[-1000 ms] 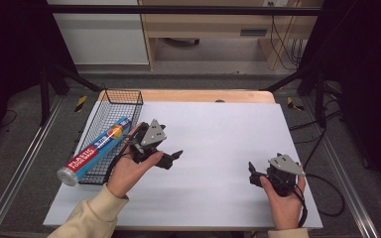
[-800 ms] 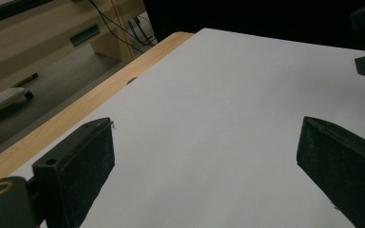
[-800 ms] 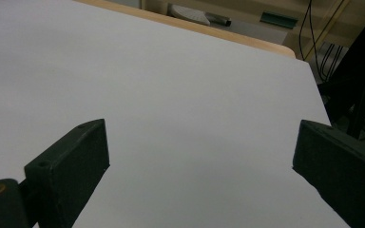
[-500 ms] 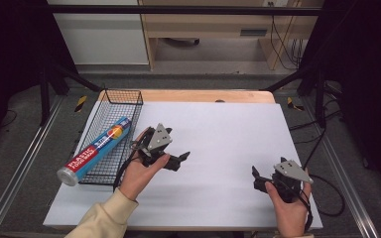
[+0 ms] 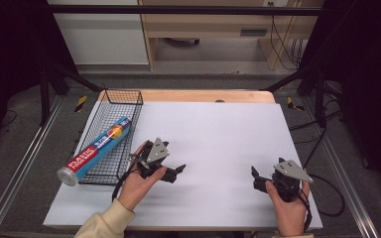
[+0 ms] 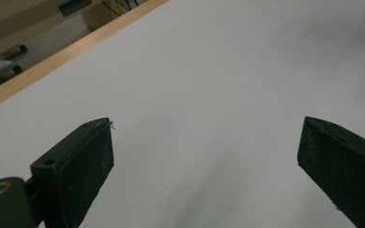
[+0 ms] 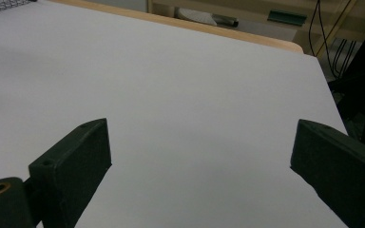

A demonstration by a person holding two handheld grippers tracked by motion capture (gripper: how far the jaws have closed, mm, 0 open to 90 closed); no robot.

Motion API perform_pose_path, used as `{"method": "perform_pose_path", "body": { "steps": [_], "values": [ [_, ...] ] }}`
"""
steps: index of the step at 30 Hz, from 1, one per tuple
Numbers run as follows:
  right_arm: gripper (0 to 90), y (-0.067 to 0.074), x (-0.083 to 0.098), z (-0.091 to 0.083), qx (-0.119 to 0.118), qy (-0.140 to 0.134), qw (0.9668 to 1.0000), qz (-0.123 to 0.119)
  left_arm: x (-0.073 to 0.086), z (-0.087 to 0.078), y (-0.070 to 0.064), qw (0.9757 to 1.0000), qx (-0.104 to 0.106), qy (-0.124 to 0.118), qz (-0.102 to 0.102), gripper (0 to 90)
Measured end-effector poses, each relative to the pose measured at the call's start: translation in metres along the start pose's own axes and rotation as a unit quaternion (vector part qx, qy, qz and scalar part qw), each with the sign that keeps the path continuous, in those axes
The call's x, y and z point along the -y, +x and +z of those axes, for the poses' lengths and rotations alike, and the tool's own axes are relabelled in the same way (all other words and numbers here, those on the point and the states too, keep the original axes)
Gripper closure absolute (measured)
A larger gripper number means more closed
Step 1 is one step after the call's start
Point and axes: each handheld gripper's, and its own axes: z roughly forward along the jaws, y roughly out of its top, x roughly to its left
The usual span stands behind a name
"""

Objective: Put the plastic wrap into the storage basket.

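My left gripper (image 5: pixel 176 172) rests low over the white table top (image 5: pixel 218 134), just right of a black wire basket (image 5: pixel 121 92), jaws pointing right. In the left gripper view, the left gripper (image 6: pixel 204 156) stands wide open over bare white surface. A blue tube of plastic food wrap (image 5: pixel 95 150) lies slantwise in the basket, its silver end sticking out over the near rim. My right gripper (image 5: pixel 255 179) sits near the front right of the table, jaws pointing left. In the right gripper view, the right gripper (image 7: pixel 202 156) is wide open with nothing between its jaws.
The table's wooden far edge (image 5: pixel 193 95) borders the white sheet. Beyond it are a cabinet (image 5: pixel 99 34) and a wooden shelf unit (image 5: pixel 213 29). Dark stand legs (image 5: pixel 317 89) and cables (image 5: pixel 327 193) flank the right side. The basket's corner (image 7: pixel 2 4) peeks in at the top left.
My left gripper has drawn back from the basket toward the near edge and a little right. The right gripper has shifted slightly toward the near edge. Both stay open.
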Motion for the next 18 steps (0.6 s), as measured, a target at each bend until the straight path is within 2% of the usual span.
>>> {"method": "perform_pose_path", "body": {
  "steps": [6, 12, 15, 17, 18],
  "values": [
    [6.9, -0.002, 0.005, 0.004, -0.006, 0.006, 0.9999, 0.010, 0.018, -0.003, 0.001, 0.9993, 0.003, 0.024, -0.029, 5.0],
    [6.7, -0.003, 0.011, 0.011, -0.007, 0.020, 0.9998, 0.004, 0.025, -0.006, -0.005, 0.9984, 0.009, 0.043, -0.036, 5.1],
    [5.7, -0.005, 0.014, 0.013, 0.000, 0.023, 0.9997, 0.005, 0.027, -0.011, -0.010, 0.9989, 0.011, 0.032, -0.032, 5.2],
    [5.5, -0.007, 0.015, 0.014, 0.000, 0.025, 0.9996, 0.012, 0.028, -0.017, -0.014, 0.9997, -0.008, 0.013, -0.021, 5.9],
    [5.3, -0.008, 0.016, 0.015, 0.003, 0.029, 0.9994, 0.017, 0.028, -0.020, -0.015, 0.9998, -0.010, 0.012, -0.015, 5.9]
  ]
}}
